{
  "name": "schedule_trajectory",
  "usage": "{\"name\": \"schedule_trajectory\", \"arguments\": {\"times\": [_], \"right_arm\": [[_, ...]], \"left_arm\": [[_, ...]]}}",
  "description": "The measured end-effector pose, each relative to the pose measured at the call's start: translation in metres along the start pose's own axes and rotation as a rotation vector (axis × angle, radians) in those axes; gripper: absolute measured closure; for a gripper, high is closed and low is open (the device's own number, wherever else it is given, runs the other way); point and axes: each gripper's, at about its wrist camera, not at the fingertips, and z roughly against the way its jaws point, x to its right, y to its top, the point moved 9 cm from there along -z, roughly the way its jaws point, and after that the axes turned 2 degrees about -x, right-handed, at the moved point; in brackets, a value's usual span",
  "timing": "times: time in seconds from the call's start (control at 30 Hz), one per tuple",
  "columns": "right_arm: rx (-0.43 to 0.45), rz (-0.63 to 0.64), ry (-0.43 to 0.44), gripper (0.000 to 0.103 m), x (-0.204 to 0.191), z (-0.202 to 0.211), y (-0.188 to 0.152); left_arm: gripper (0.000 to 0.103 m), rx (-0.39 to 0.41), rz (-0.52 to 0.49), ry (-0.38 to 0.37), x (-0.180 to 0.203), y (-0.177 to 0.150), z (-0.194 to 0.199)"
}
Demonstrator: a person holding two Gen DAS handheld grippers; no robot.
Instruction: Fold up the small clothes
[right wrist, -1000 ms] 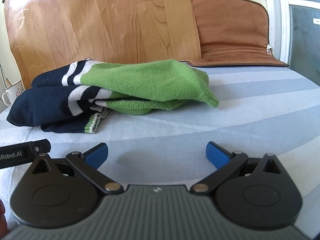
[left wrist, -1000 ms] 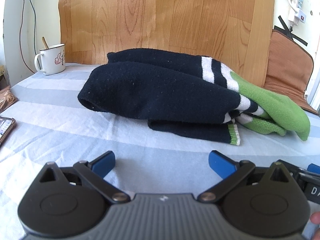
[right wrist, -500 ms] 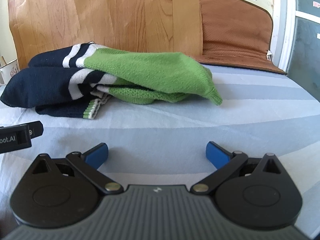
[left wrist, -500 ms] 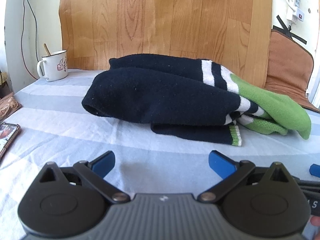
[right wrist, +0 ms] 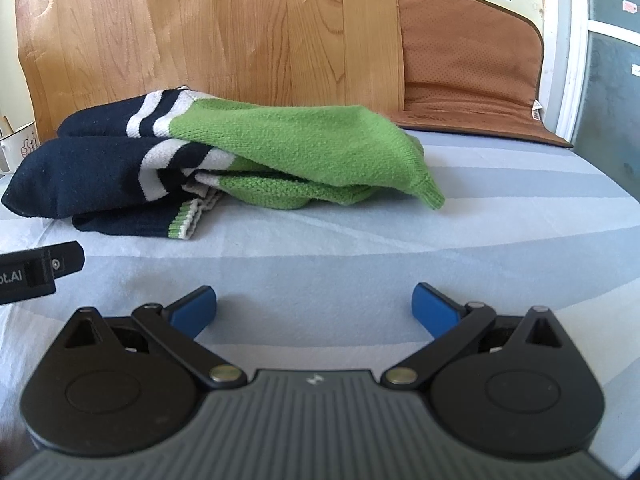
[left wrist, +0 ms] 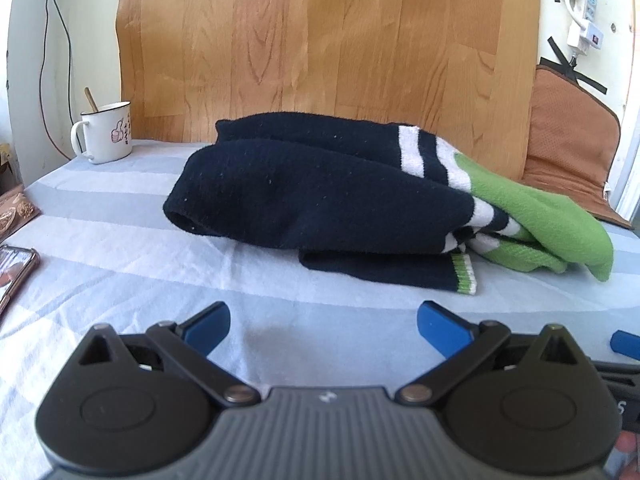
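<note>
A small knitted sweater point(left wrist: 320, 196), navy with white stripes and a green lower part point(right wrist: 304, 140), lies folded in a bundle on the pale blue striped sheet point(left wrist: 120, 252). One navy cuff with a green-white edge point(left wrist: 464, 274) pokes out at the front. My left gripper point(left wrist: 323, 322) hovers low over the sheet a short way in front of the bundle, open and empty. My right gripper point(right wrist: 314, 306) is also open and empty, facing the green end from the near side. The left gripper's body point(right wrist: 36, 272) shows at the left edge of the right wrist view.
A white enamel mug point(left wrist: 106, 132) with a spoon stands at the back left. A phone point(left wrist: 12, 272) and a snack packet point(left wrist: 16, 212) lie at the left edge. A wooden board point(left wrist: 320, 40) leans behind the sweater; a brown cushion point(right wrist: 468, 68) sits at the back right.
Both grippers have dropped lower and drawn back slightly from the sweater, staying open. The sweater has not moved.
</note>
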Motion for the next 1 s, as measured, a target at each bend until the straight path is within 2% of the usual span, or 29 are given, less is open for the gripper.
{"name": "schedule_trajectory", "arguments": {"times": [0.27,0.5,0.67,1.0], "right_arm": [[0.001,0.000,-0.001,0.000,-0.0001,0.0003,-0.0005],[0.001,-0.001,0.004,0.000,-0.0011,0.0009,-0.0001],[0.004,-0.006,0.011,0.000,-0.0004,0.0016,0.0007],[0.005,-0.006,0.018,0.000,-0.0002,0.0018,0.0011]], "left_arm": [[0.000,0.008,-0.027,-0.037,0.0046,0.0005,0.0046],[0.000,-0.004,-0.073,-0.018,0.0086,-0.0022,0.0050],[0.000,0.009,-0.070,-0.024,0.0079,-0.0018,0.0075],[0.000,-0.014,-0.079,-0.021,0.0089,-0.0032,0.0036]]}}
